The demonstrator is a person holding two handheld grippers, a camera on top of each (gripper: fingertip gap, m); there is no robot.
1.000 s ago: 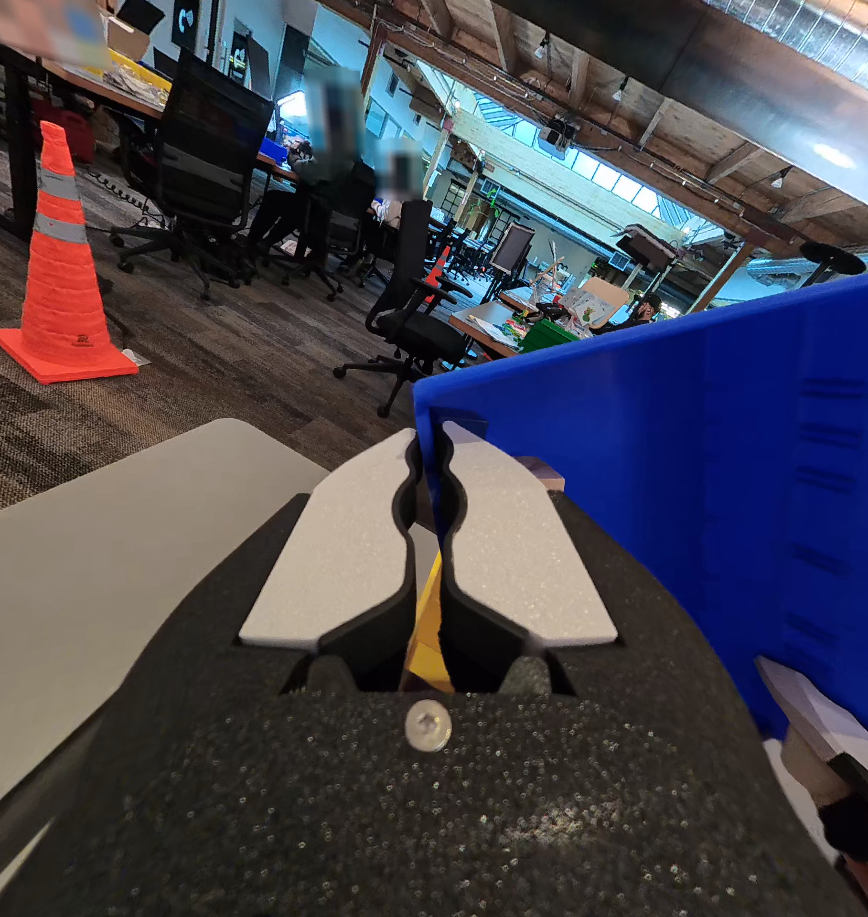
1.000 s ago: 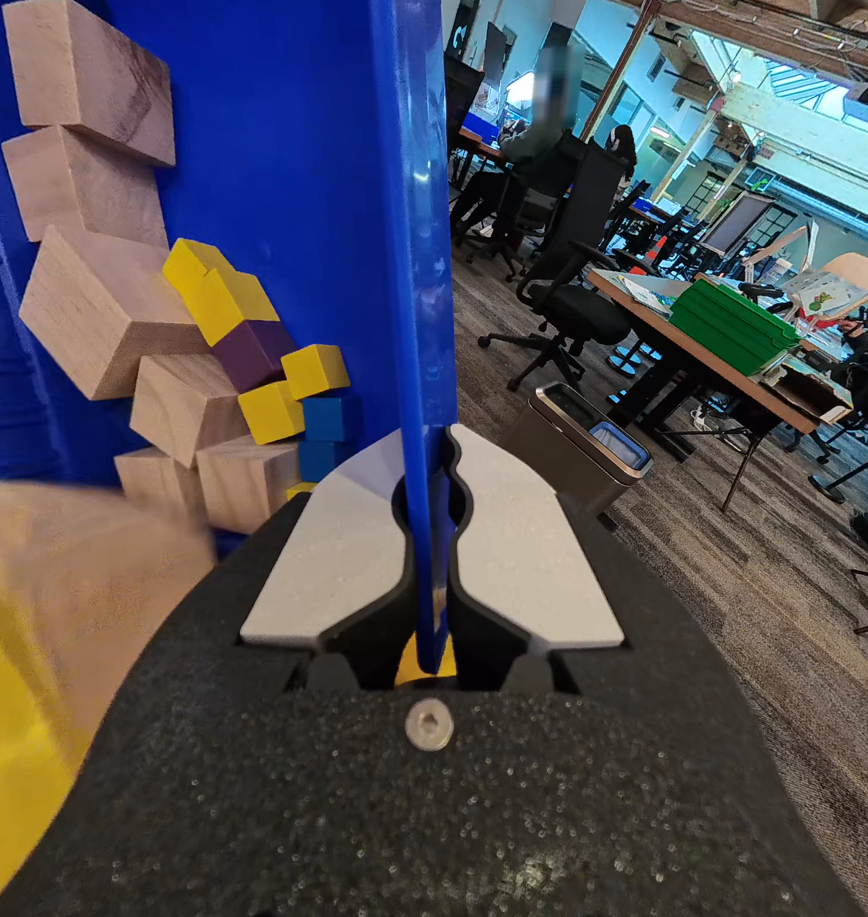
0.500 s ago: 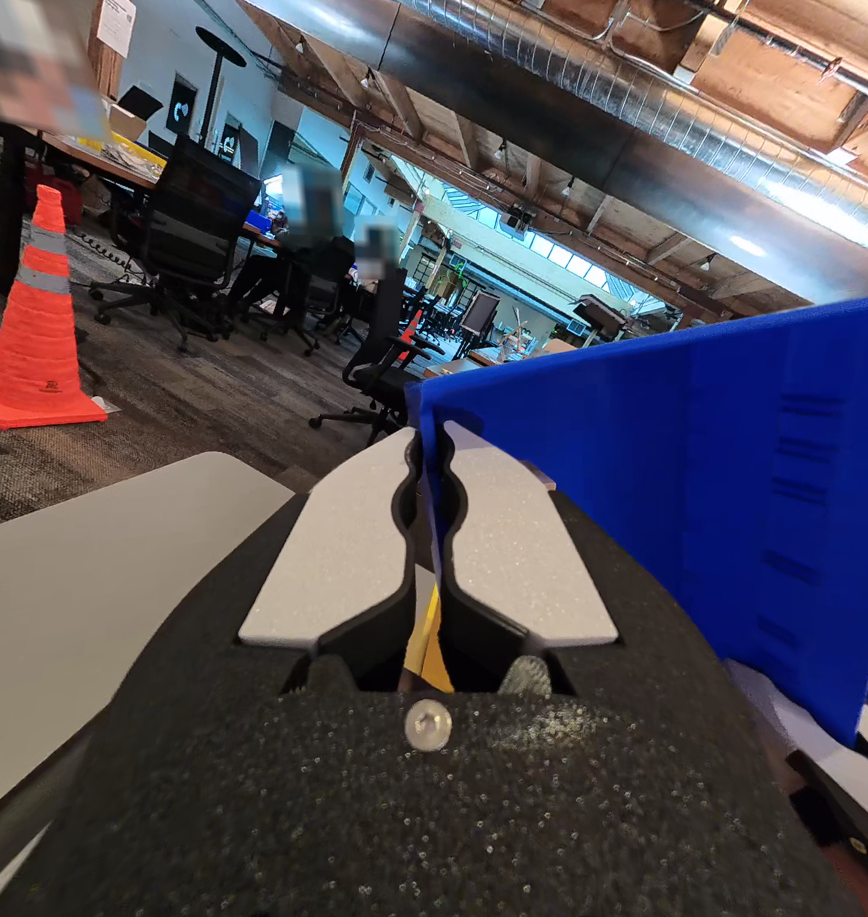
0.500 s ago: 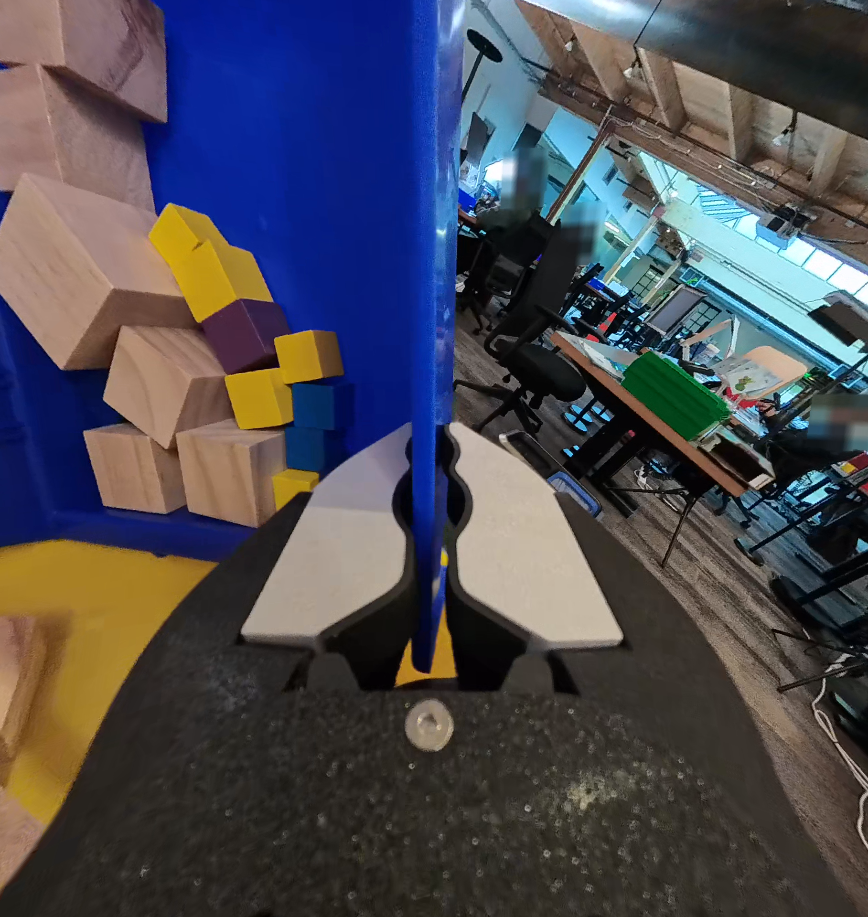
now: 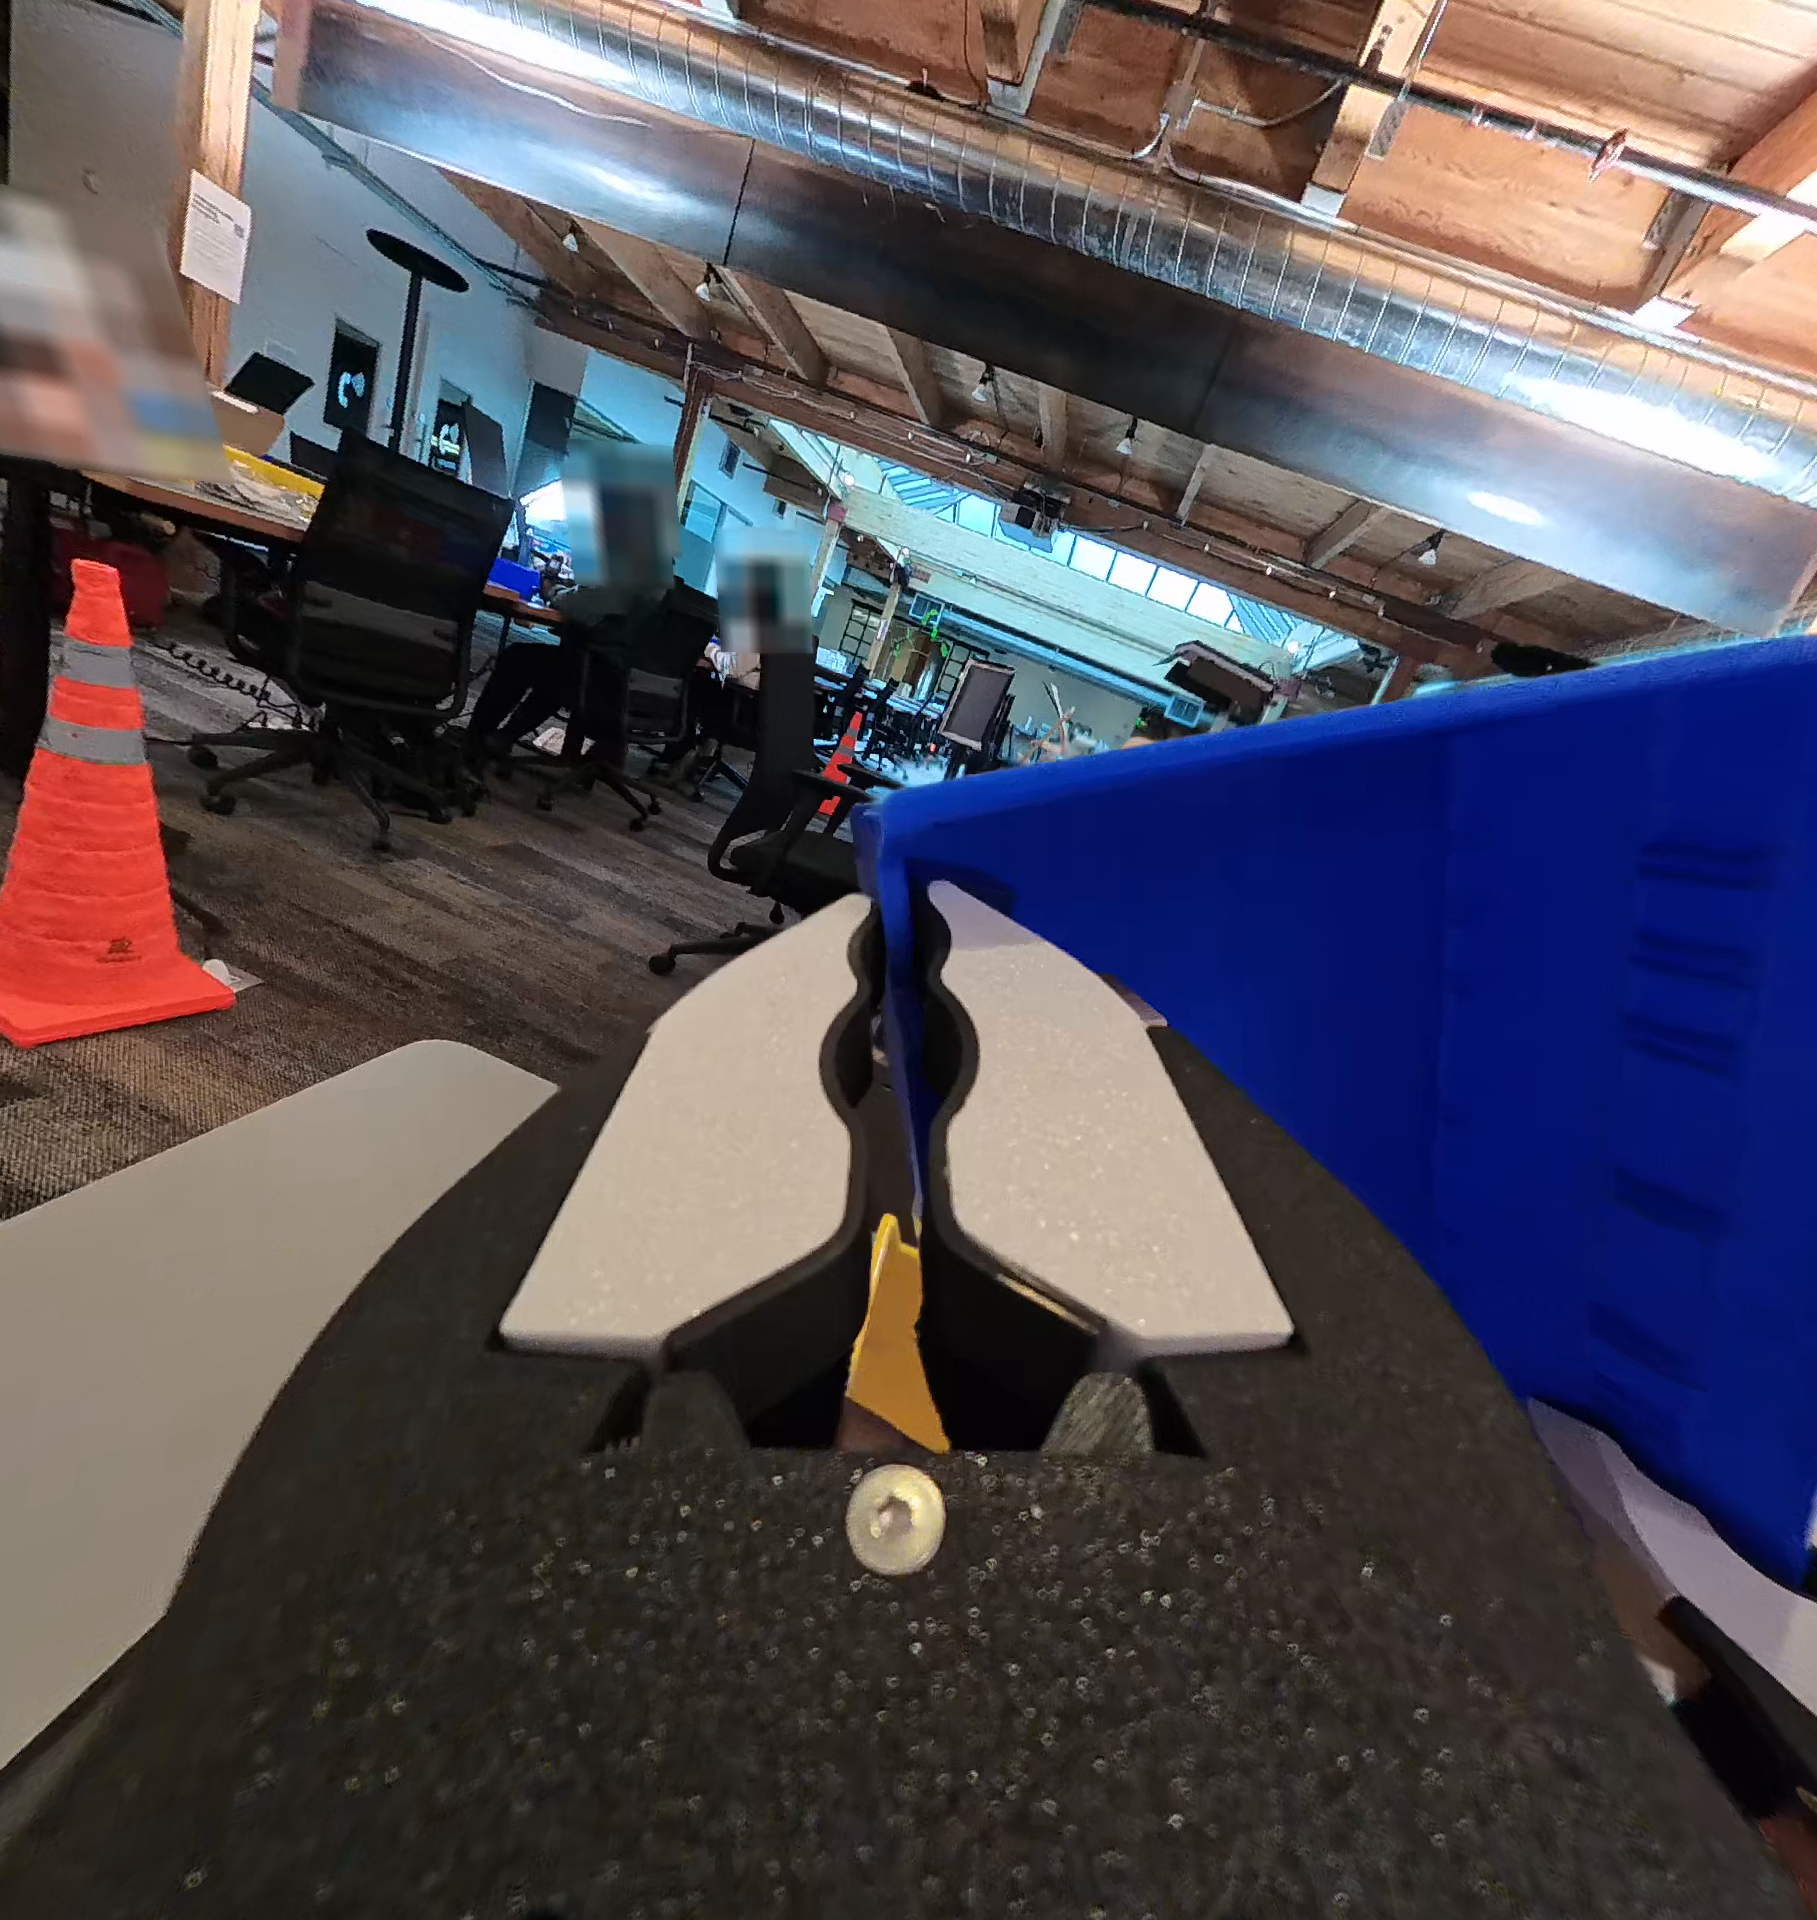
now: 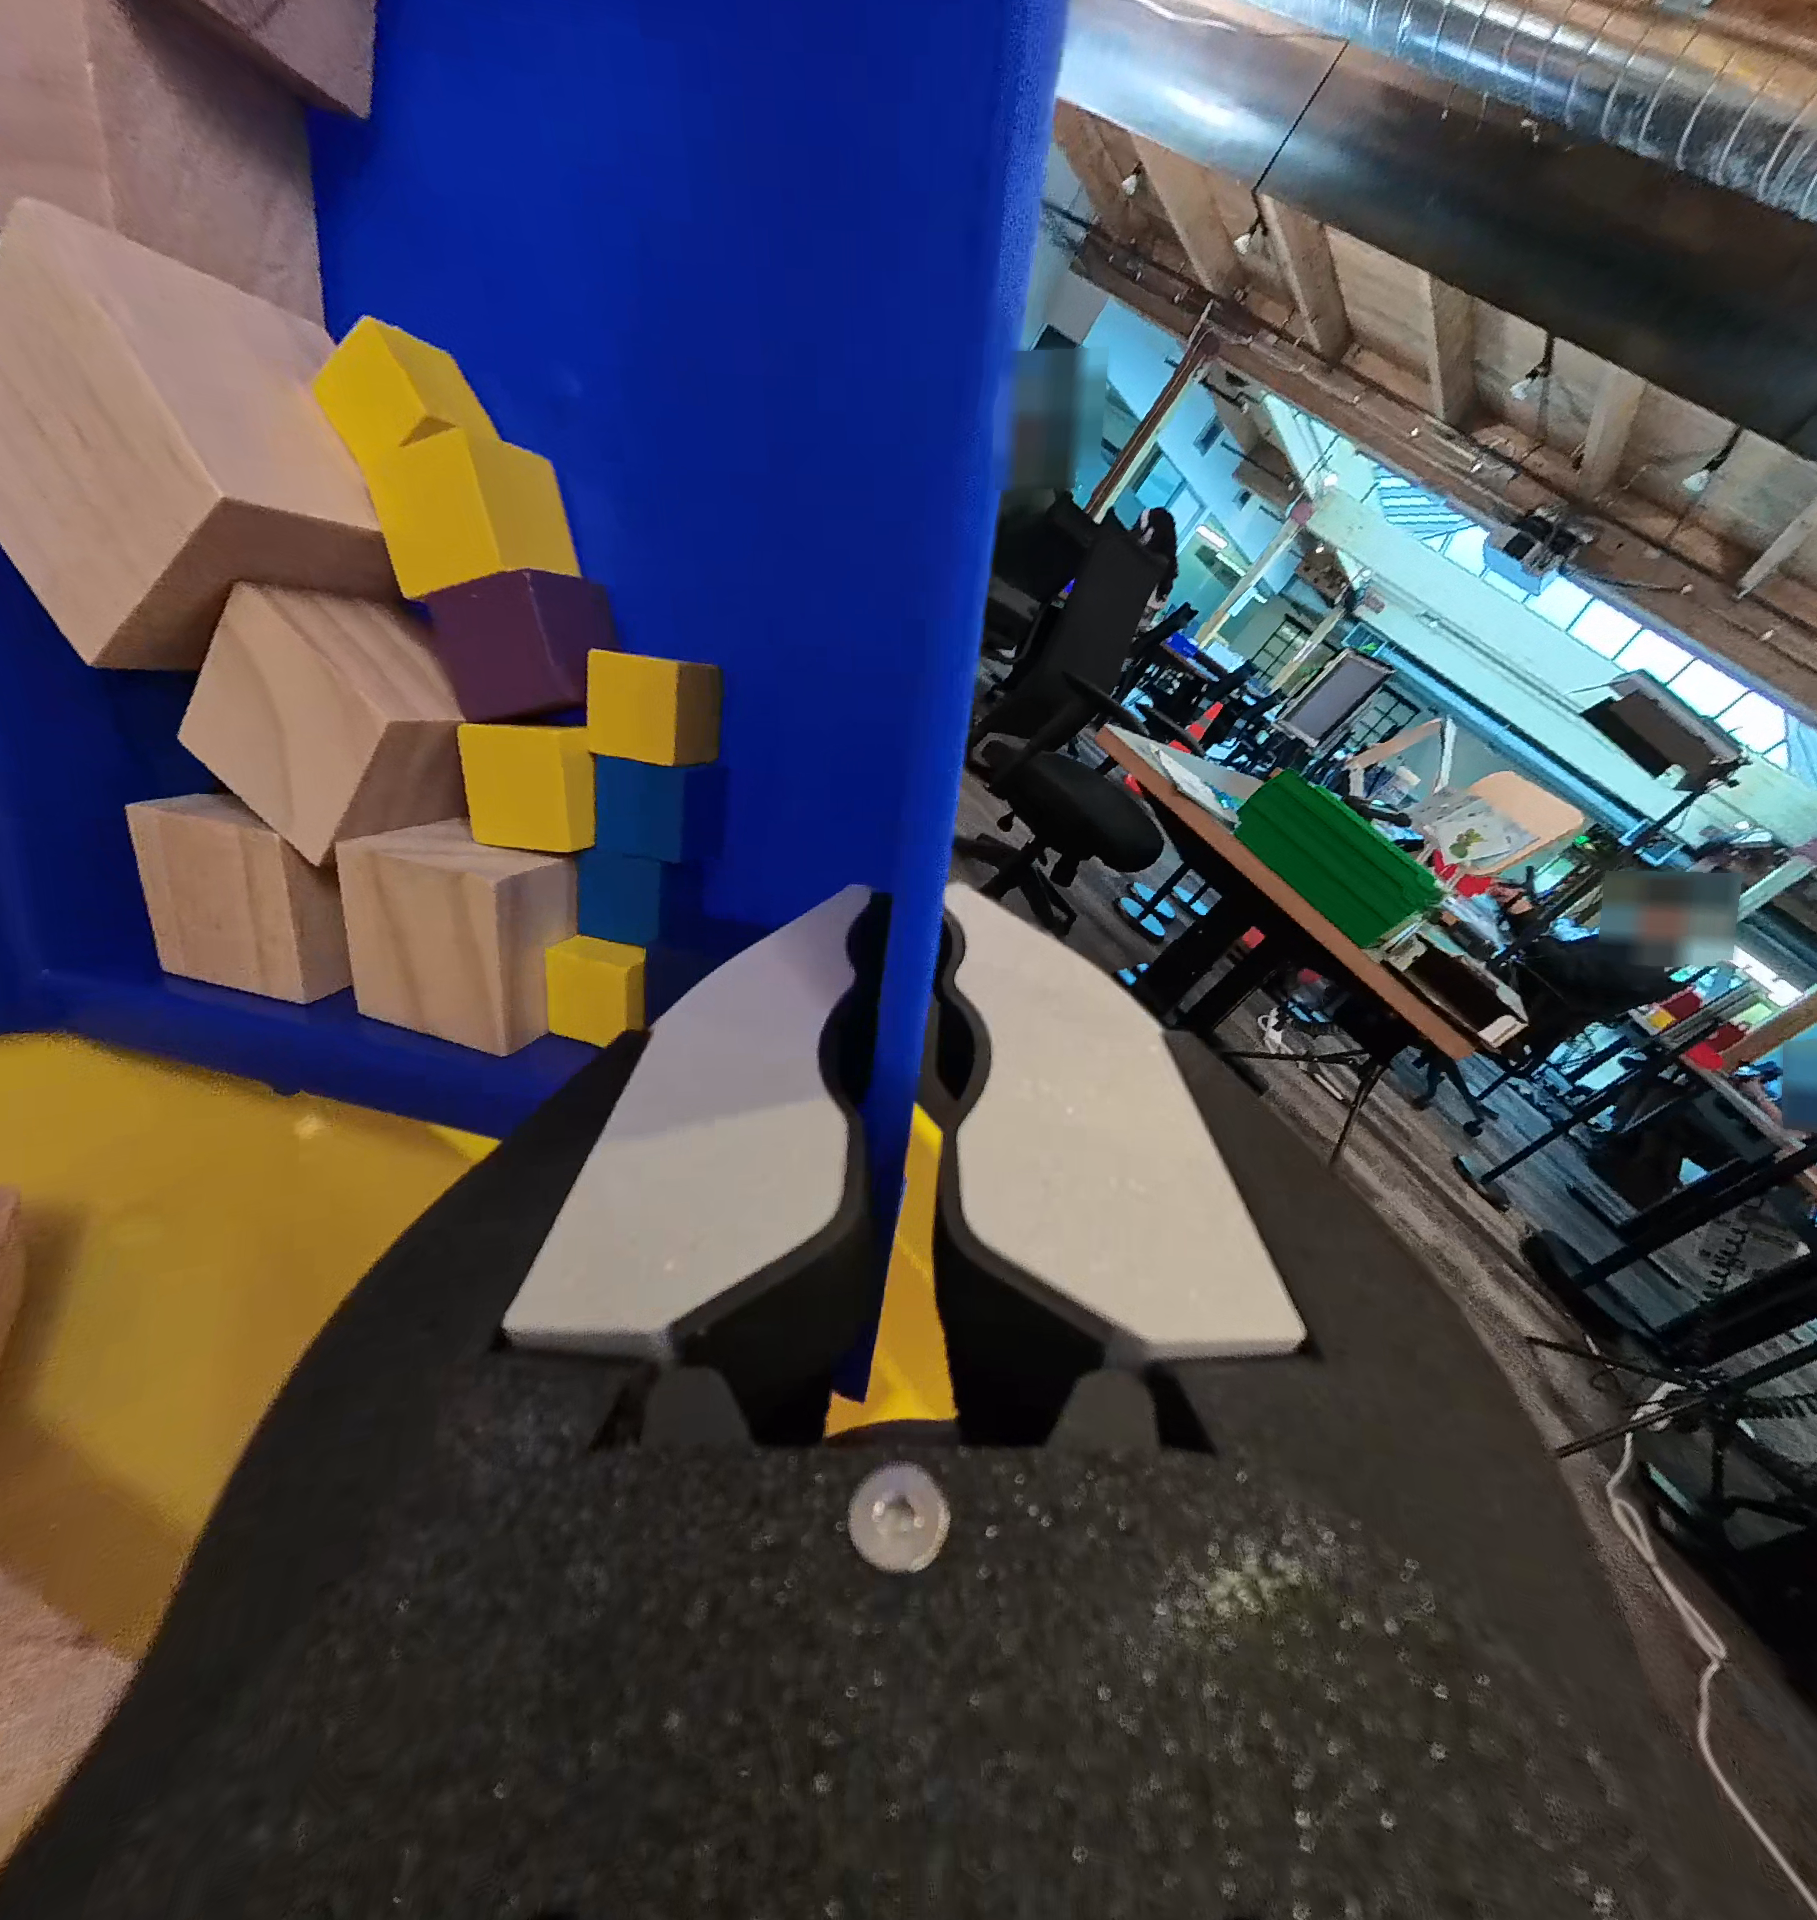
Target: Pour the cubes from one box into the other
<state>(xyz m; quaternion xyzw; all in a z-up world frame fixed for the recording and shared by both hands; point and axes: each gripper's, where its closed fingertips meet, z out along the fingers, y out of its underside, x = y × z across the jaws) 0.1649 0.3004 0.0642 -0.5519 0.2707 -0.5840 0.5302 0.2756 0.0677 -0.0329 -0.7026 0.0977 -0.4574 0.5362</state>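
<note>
Both grippers, left gripper (image 5: 899,997) and right gripper (image 6: 904,997), still pinch the blue box (image 6: 696,416) walls; it has tipped steeper, yet cubes (image 6: 301,707) at ten o'clock remain jammed.

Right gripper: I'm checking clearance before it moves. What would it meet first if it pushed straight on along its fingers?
The right gripper is shut on the blue box wall, so the wall runs ahead between its fingers. Beyond the tips, only distant office floor shows, though depth is unclear.
</note>
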